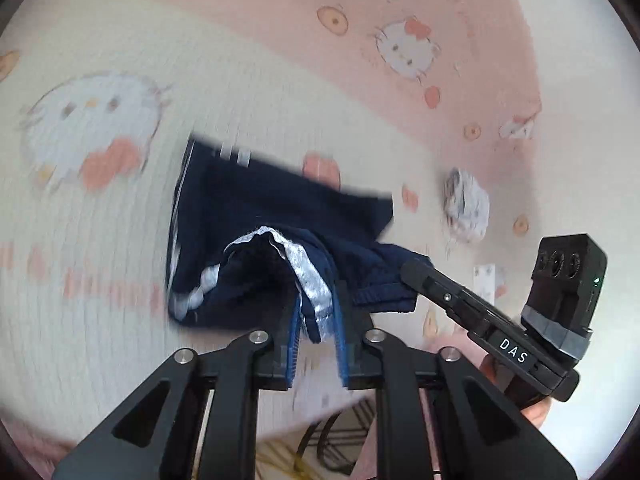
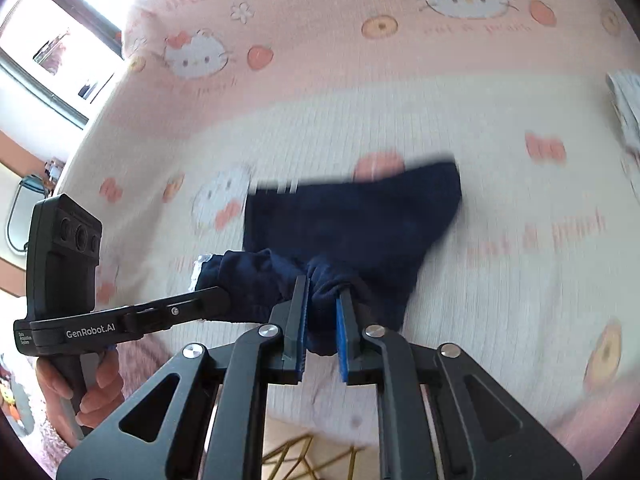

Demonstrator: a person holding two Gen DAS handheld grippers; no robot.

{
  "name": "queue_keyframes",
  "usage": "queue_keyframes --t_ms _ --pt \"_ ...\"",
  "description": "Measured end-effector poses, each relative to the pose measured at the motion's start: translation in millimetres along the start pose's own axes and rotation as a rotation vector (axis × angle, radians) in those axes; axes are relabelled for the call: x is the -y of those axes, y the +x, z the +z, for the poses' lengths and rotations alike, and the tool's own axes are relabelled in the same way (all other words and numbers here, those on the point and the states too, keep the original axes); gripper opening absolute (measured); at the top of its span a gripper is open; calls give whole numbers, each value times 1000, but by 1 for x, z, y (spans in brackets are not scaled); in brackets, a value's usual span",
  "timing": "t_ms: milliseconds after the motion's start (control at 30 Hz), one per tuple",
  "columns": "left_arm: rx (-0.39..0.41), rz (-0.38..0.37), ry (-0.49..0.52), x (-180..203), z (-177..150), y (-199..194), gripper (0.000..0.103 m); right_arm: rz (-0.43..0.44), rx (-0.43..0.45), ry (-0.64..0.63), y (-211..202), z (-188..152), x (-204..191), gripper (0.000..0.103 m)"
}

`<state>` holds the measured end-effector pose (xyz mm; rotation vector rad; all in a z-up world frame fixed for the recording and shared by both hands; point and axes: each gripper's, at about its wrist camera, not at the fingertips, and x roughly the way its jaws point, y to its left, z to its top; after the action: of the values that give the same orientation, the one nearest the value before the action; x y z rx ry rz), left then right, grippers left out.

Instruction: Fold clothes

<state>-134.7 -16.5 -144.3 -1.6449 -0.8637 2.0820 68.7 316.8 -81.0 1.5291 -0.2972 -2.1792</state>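
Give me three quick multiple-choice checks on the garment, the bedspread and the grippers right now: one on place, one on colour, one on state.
1. Where is the small white-grey bundle?
A. On the bedspread, apart from the garment
B. In the right gripper
C. Under the garment

2. What colour is the garment?
A. Red with black dots
B. Navy with white stripes
C. Plain yellow

3. What is the left gripper doing?
A. Open over the bare bedspread
B. Shut on the bundle
C. Shut on the garment's edge

Answers:
1. A: the bundle lies alone on the spread, off to the garment's side.
2. B: dark blue cloth, with white stripes showing in the left wrist view.
3. C: striped cloth is pinched between its blue pads; the right gripper pinches the garment too.
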Motion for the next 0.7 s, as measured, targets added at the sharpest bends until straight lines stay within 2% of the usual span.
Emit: queue_keyframes --t_ms 33,67,133,233,267,300,333,367,400,467,500,567,600,667,700 --pt "-1 19 -6 -4 12 8 45 -4 4 11 12 16 2 29" --pt "13 47 7 -7 18 10 49 -12 3 22 22 27 8 34" --pt "45 101 38 -12 31 14 49 -45 10 33 18 32 25 39" --pt "157 167 192 -8 23 -1 49 -83 80 19 1 25 40 38" --pt "150 194 240 -5 19 1 49 -94 109 12 -7 20 45 39" --pt "141 222 289 -3 15 3 46 -91 104 -16 -11 15 46 39" --pt "120 256 337 -1 11 12 38 -77 64 -58 -2 14 40 37" --pt "100 289 381 3 7 22 34 -62 9 -110 9 11 32 37" --pt "86 316 396 4 5 30 31 -61 -24 -159 19 8 24 36" --pt "63 419 399 2 5 50 25 -91 -58 -241 38 5 7 36" --pt "64 435 373 -2 7 55 24 -119 -59 -251 48 7 1 36" --pt "97 401 307 -5 13 50 24 -192 -9 -227 61 14 2 36" --pt "127 379 305 -3 14 42 25 -206 10 -204 60 18 4 36" --pt "161 337 328 4 13 29 29 -194 61 -149 50 25 7 36" --pt "146 337 353 6 12 29 32 -172 101 -123 41 26 8 37"
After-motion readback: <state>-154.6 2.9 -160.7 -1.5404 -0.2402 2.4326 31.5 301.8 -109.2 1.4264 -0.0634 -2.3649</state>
